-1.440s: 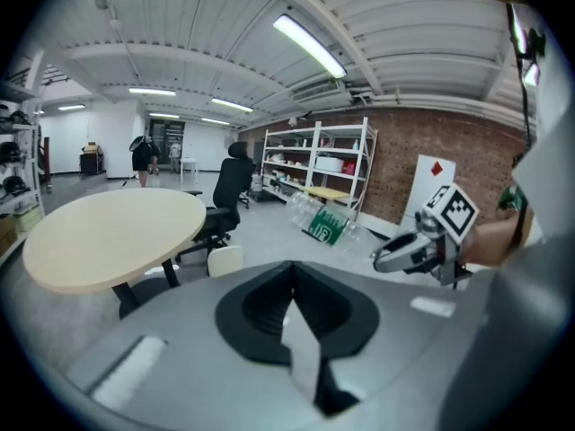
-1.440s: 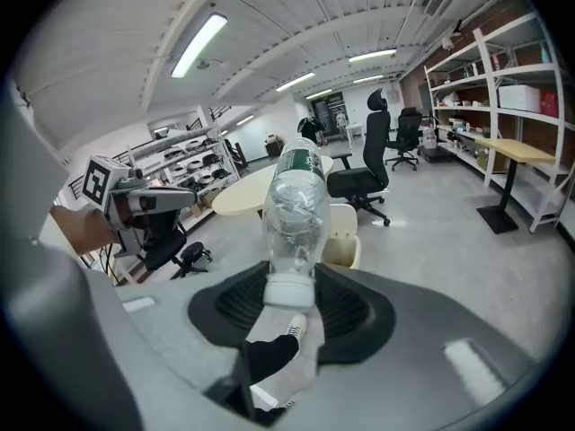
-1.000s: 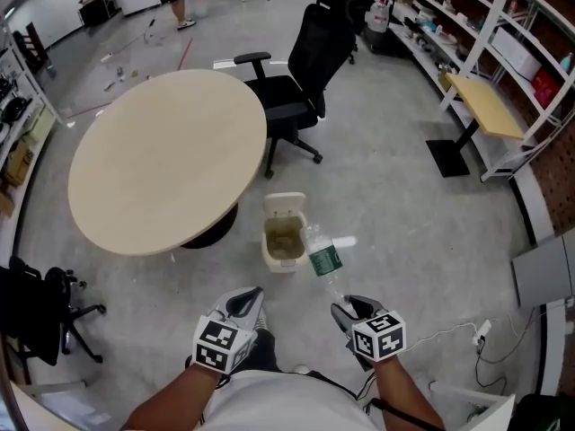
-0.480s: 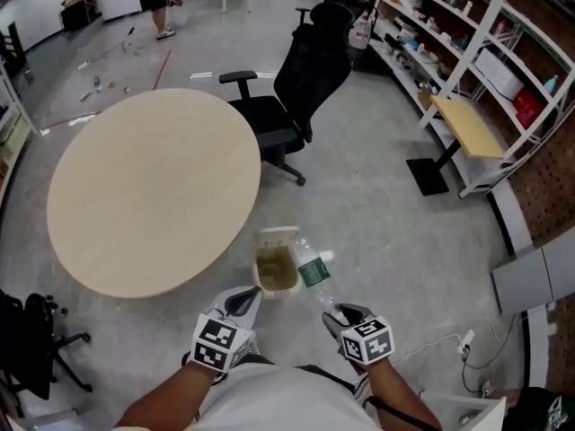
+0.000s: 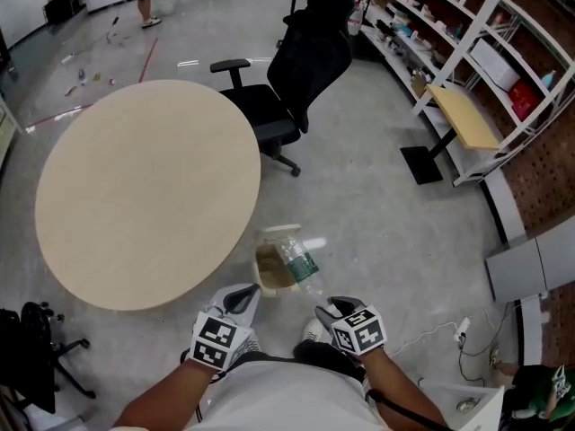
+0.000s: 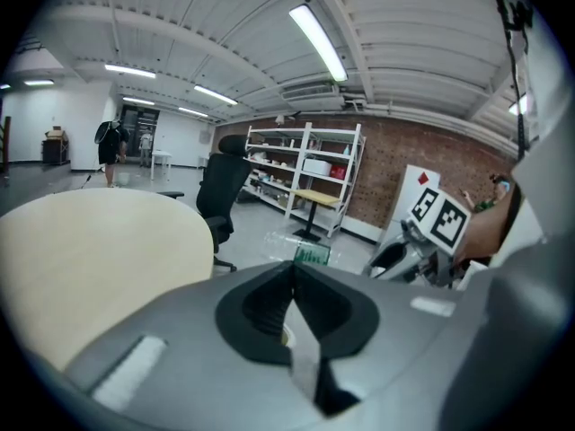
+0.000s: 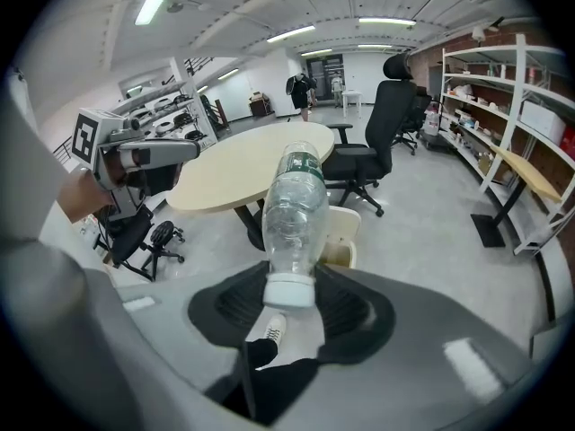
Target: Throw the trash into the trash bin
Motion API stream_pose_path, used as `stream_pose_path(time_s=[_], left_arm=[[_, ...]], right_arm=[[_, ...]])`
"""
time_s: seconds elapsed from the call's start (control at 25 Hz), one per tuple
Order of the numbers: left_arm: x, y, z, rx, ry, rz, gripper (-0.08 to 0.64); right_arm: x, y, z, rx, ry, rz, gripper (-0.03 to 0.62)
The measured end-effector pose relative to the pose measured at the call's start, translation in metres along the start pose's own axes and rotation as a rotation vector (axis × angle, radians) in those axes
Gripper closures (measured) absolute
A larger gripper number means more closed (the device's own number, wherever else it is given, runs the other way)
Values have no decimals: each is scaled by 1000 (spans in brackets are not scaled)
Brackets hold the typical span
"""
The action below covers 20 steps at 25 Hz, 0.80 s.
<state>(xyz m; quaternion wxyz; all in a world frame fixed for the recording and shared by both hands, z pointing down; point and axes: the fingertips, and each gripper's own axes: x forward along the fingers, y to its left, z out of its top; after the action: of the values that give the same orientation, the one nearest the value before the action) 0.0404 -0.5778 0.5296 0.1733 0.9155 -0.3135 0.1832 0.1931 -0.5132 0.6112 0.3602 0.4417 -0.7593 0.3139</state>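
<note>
A clear plastic bottle (image 5: 299,265) with a green label sticks out of my right gripper (image 5: 325,311), which is shut on its white cap end (image 7: 289,287). In the head view the bottle's body lies across the right side of the small beige trash bin (image 5: 262,263), whose lid stands open. The right gripper view has the bottle (image 7: 292,209) pointing at the bin (image 7: 346,232) on the floor beyond it. My left gripper (image 5: 241,299) hovers just left of the bin, its jaws (image 6: 292,272) shut on nothing.
A big round beige table (image 5: 144,187) stands left of the bin, its edge almost over it. Behind it is a black office chair (image 5: 296,70). Shelving (image 5: 467,25) and a small yellow desk (image 5: 463,115) line the right side. A white cable (image 5: 440,335) lies on the floor.
Both grippers have moved forward towards the bin. The bottle, earlier to the right of the bin, now overlaps its opening. Neither grip has changed.
</note>
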Motion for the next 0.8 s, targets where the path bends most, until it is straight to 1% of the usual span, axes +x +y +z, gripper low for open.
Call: stream_pose_path(time_s=[0.2, 0.36, 0.52, 0.68, 0.8], left_arm=[[1, 10, -11, -31, 9, 20, 551], [10, 14, -10, -39, 17, 45, 551], [21, 15, -29, -70, 60, 82, 551], [45, 20, -54, -27, 139, 77, 552], [68, 21, -82, -35, 201, 93, 552]], right_arm=[[6, -2, 0, -18, 27, 7, 431], [17, -15, 0, -19, 51, 18, 431], [38, -27, -22, 7, 118, 55, 431], [83, -48, -32, -7, 190, 85, 431], [121, -60, -54, -25, 269, 121, 431]])
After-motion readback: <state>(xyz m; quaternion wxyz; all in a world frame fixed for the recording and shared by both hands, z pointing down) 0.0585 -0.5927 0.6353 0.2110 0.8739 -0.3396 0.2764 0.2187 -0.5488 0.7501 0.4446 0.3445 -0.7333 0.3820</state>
